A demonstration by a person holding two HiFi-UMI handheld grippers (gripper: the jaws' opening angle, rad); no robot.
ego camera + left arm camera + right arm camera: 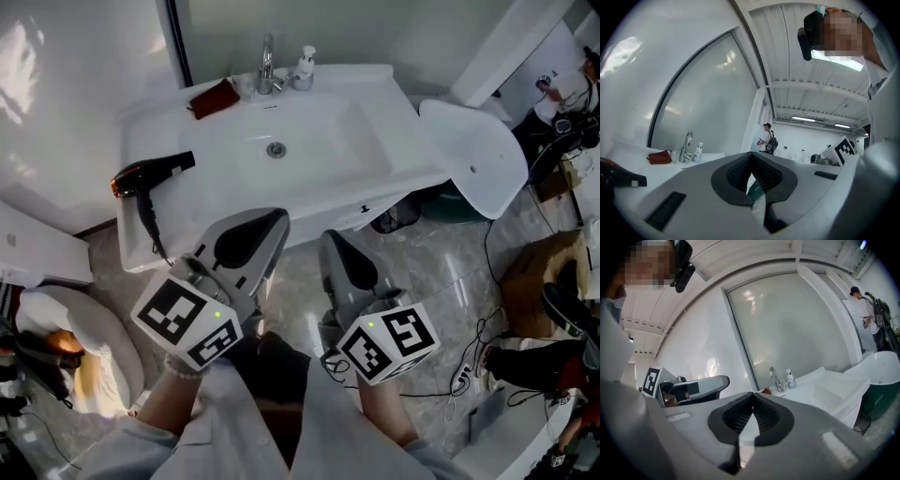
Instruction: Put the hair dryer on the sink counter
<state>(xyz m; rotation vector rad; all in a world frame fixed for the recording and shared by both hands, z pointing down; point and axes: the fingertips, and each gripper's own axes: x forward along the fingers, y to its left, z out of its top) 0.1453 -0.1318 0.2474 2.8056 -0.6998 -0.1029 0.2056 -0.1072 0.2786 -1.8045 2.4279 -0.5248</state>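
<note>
The black hair dryer with an orange nozzle [150, 174] lies on the white sink tabletop [150, 117], at nine o'clock of the basin [314, 141]. The left gripper [270, 228] and right gripper [335, 242] hang at six o'clock, jaws together, both empty. The placing looks done, and only a retreat seems called for.

The left gripper [751, 160] fills the lower half of the frame, its jaws pressed together with nothing between the dark ribbed pads [736, 174]. At the left edge, the black hair dryer [621, 176] lies on the white sink counter [670, 169]. Farther back at lower left stand a chrome faucet [686, 146], a small white bottle [698, 151] just beside it, and a red pouch [659, 157]. A large glass panel [710, 103] rises behind them. Near the centre, a distant person [767, 138] stands with a backpack.
</note>
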